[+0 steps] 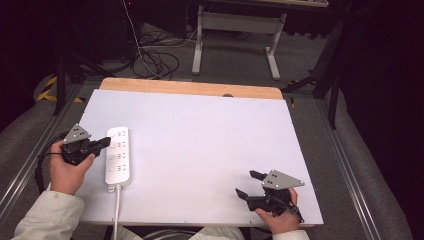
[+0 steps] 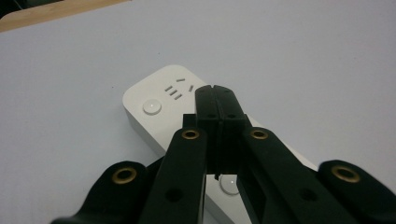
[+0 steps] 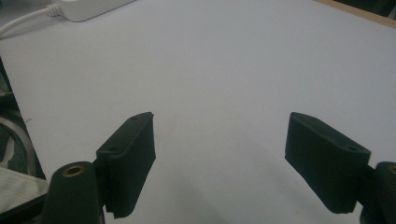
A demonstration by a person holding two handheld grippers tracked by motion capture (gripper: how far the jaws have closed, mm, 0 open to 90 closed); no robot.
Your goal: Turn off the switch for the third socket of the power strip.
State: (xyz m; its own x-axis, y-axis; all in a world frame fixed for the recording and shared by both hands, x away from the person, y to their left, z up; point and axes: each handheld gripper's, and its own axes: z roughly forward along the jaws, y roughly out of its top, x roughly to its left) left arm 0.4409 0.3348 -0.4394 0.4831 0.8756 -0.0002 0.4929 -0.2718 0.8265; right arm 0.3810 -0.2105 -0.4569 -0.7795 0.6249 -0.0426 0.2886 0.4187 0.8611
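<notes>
A white power strip (image 1: 119, 156) lies lengthwise at the left of the white table, its cord running off the near edge. My left gripper (image 1: 106, 141) is shut with nothing between the pads, its tip over the strip's left edge. In the left gripper view the closed jaws hover just above the power strip (image 2: 159, 100), beside a round button. My right gripper (image 1: 248, 184) rests near the table's front right, jaws wide open and empty. The right gripper view has bare white table between the jaws, and the strip's end (image 3: 88, 8) with its cord at top left.
The white table top (image 1: 200, 140) has a wooden strip (image 1: 190, 88) along its far edge. Beyond it stand a desk frame (image 1: 235, 30) and loose cables (image 1: 155, 60) on the floor. Metal rails run along both sides of the table.
</notes>
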